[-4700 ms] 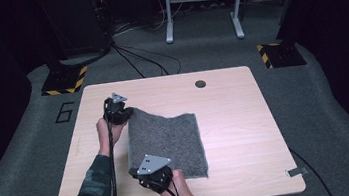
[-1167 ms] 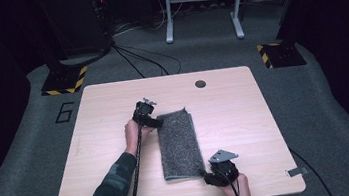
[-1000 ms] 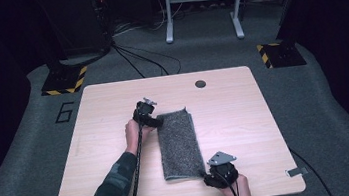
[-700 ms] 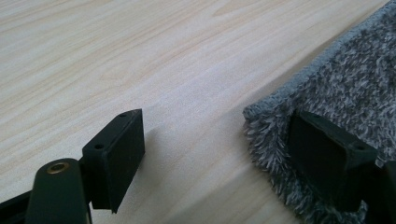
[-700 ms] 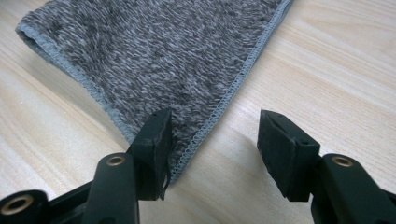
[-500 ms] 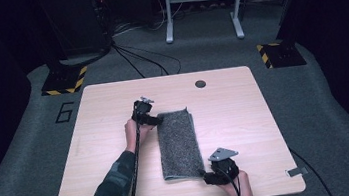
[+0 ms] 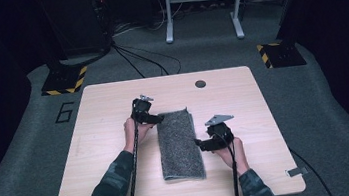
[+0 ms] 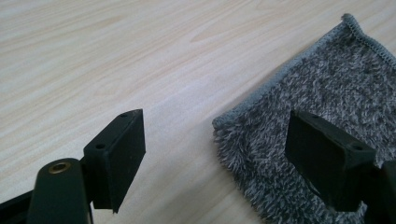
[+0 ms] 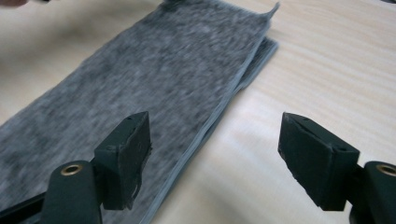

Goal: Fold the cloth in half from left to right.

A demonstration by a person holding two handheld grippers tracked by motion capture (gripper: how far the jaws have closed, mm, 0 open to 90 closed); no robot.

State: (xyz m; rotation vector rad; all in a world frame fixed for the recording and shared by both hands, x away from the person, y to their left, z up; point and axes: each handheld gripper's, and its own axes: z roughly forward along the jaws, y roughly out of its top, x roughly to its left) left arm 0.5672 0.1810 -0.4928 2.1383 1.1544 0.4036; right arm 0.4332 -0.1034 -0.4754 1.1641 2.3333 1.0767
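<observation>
A grey fluffy towel (image 7: 180,143) lies folded into a long narrow strip in the middle of the wooden table (image 7: 108,187). My left gripper (image 7: 157,119) rests at the towel's far left corner, jaws open. In the left gripper view that corner (image 8: 322,88) sits between the open left gripper (image 8: 219,156), and no pad presses on it. My right gripper (image 7: 200,144) hovers at the towel's right edge, about midway along. Its jaws have just been opening. In the right gripper view the towel's layered edge (image 9: 219,116) runs under the open right gripper (image 9: 217,158), with nothing pinched.
A small dark round hole (image 7: 200,83) sits near the table's far edge. Tape marks (image 7: 297,171) lie at the front corners. Black and yellow striped bases (image 7: 64,83) and cables lie on the floor beyond the table. Bare wood flanks the towel.
The towel went from a wide sheet to a narrow folded strip. My right gripper has left the towel's near right corner, moved up along its right edge and opened. The left gripper stayed put.
</observation>
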